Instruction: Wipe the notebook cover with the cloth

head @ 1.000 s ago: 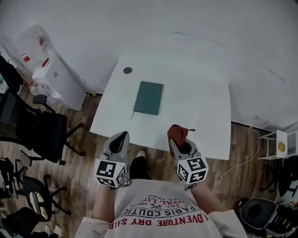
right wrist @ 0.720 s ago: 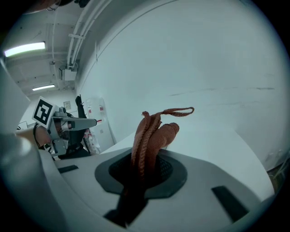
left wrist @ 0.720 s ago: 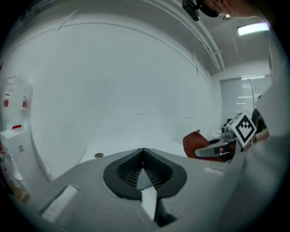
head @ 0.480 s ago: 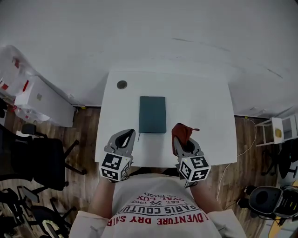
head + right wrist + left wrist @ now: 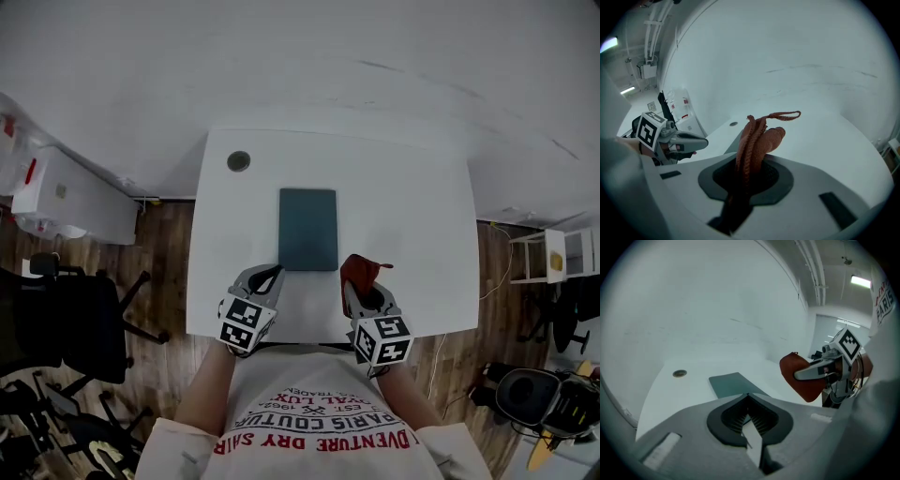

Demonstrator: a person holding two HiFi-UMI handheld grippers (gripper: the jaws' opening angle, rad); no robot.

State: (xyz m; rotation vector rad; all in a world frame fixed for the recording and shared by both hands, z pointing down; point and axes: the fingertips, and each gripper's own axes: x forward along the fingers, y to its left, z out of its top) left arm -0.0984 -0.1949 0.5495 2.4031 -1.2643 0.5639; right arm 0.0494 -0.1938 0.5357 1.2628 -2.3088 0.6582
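A dark green notebook point(image 5: 307, 228) lies closed in the middle of the white table point(image 5: 403, 206); it also shows in the left gripper view point(image 5: 731, 383). My right gripper point(image 5: 357, 288) is shut on a rust-red cloth point(image 5: 359, 272), which bunches up out of its jaws point(image 5: 757, 138), just right of the notebook's near corner. My left gripper point(image 5: 265, 277) hovers near the table's front edge, left of the notebook's near end, its jaws shut with nothing between them point(image 5: 749, 397).
A small round dark disc point(image 5: 238, 160) sits at the table's far left corner. White boxes point(image 5: 66, 192) stand on the wooden floor at left, black chairs point(image 5: 75, 314) lower left, a small white shelf point(image 5: 548, 258) at right.
The view has swung so the table and notebook now sit square ahead and nearer. Both grippers have come forward over the table's front edge, the right still holding the cloth.
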